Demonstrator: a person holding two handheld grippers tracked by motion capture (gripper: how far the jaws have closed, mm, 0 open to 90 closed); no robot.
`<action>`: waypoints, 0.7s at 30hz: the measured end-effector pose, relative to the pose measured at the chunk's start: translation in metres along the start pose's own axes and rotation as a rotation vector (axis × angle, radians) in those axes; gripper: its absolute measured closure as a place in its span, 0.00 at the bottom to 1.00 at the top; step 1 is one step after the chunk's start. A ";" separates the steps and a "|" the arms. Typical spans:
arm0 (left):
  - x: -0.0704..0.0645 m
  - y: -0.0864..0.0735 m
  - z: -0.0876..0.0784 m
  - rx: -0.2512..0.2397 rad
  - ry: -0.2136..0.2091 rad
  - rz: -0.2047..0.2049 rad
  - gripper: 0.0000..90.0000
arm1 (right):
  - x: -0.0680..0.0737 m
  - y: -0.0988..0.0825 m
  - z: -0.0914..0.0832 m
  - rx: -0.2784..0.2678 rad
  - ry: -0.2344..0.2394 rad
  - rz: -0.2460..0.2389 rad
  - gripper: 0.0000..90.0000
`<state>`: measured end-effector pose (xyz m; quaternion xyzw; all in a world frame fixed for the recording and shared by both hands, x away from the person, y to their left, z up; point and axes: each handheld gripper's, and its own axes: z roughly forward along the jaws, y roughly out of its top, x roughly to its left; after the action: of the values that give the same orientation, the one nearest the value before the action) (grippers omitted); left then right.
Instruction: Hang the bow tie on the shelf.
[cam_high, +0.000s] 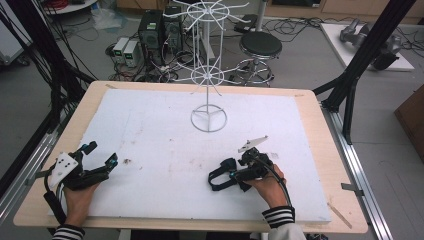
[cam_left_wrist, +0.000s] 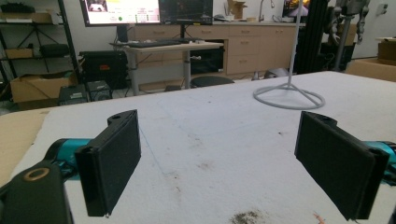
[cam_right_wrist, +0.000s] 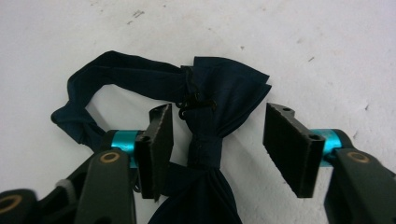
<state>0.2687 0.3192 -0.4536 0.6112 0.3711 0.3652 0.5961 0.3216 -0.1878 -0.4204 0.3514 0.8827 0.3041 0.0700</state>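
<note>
Navy bow tie, white wire stand — striped sleeve

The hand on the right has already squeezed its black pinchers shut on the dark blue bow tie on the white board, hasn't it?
Not quite. The right gripper is over the dark blue bow tie on the white board, but its jaws are open, one on each side of the tie's middle knot, with a gap on both sides. The right gripper view shows it.
</note>
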 end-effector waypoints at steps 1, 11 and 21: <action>0.000 0.000 0.000 0.001 0.001 -0.001 0.16 | -0.001 0.000 0.001 0.001 0.000 -0.003 0.49; 0.000 0.000 0.000 -0.001 0.001 -0.003 0.16 | 0.001 0.003 0.007 0.058 0.010 -0.010 0.59; 0.000 0.000 0.000 -0.001 0.001 -0.004 0.16 | 0.006 0.004 0.006 0.078 -0.002 -0.045 0.81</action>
<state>0.2687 0.3194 -0.4536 0.6101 0.3723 0.3646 0.5969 0.3218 -0.1789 -0.4220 0.3340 0.9015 0.2677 0.0639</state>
